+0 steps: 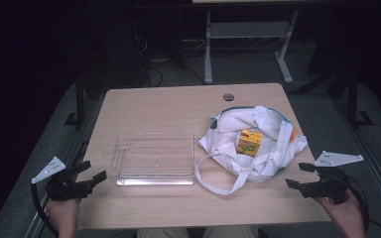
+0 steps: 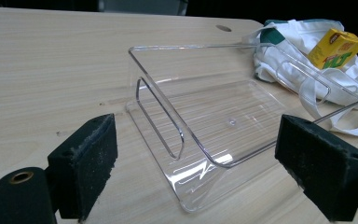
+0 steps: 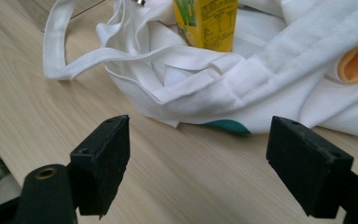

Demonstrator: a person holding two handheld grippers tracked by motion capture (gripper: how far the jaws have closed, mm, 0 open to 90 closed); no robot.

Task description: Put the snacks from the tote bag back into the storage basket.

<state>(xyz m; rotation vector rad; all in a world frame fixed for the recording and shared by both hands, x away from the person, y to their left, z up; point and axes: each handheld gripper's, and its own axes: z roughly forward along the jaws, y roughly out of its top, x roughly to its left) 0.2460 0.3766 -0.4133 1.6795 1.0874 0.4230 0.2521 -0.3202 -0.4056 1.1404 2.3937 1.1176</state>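
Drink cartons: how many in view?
1. The yellow drink carton stands in the open white cloth bag, right of the clear plastic tray. An orange item peeks from the bag's right edge; more may be hidden in the folds.

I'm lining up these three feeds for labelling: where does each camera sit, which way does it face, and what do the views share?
High view: above the person's side, looking forward and down on the table; forearms, left gripper and right gripper enter from below.
Left gripper view: rides the left gripper, facing the clear tray; its open jaws show.
Right gripper view: rides the right gripper, facing the white bag; its open jaws show.
Shared: the yellow carton shows in all three.
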